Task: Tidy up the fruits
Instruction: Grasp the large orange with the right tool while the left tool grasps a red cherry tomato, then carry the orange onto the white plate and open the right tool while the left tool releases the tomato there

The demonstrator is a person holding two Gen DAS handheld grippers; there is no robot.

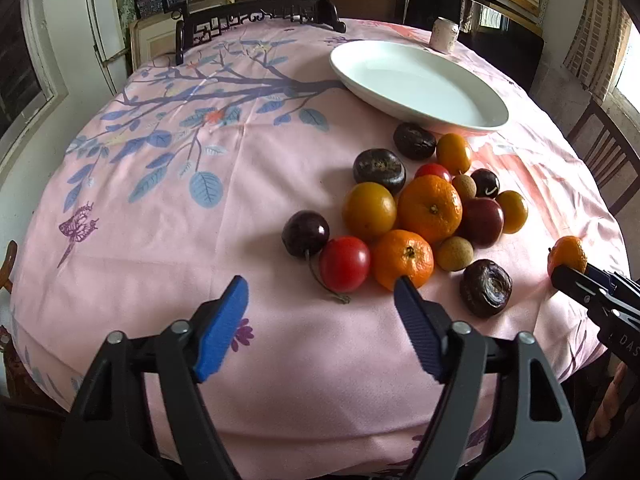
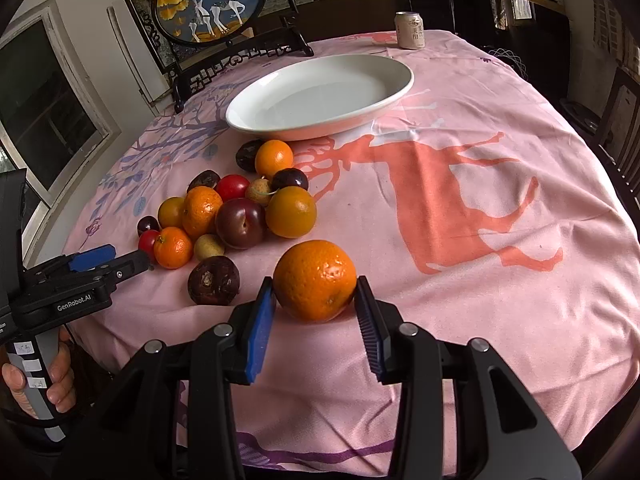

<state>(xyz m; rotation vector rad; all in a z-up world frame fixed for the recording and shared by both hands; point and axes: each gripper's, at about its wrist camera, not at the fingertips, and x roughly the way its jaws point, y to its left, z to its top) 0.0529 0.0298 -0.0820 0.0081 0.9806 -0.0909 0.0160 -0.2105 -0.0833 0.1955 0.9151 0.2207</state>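
A pile of fruit (image 1: pixel 428 208) lies on the pink cloth: mandarins, red and dark plums, cherries, longans, dark water chestnuts. It also shows in the right wrist view (image 2: pixel 240 208). A white oval plate (image 1: pixel 416 80) stands empty behind the pile; it shows in the right wrist view too (image 2: pixel 320 96). My left gripper (image 1: pixel 320 284) is open and empty just in front of the pile. My right gripper (image 2: pixel 316 288) is shut on a mandarin (image 2: pixel 315 286) to the right of the pile, low over the cloth. That mandarin shows at the far right of the left wrist view (image 1: pixel 567 256).
A drink can (image 2: pixel 409 30) stands at the table's far edge. A dark wooden stand with a round painted panel (image 2: pixel 208 0) is at the back left. Chairs (image 1: pixel 604 160) stand on the right side. The cloth (image 2: pixel 480 200) hangs over the round table's edge.
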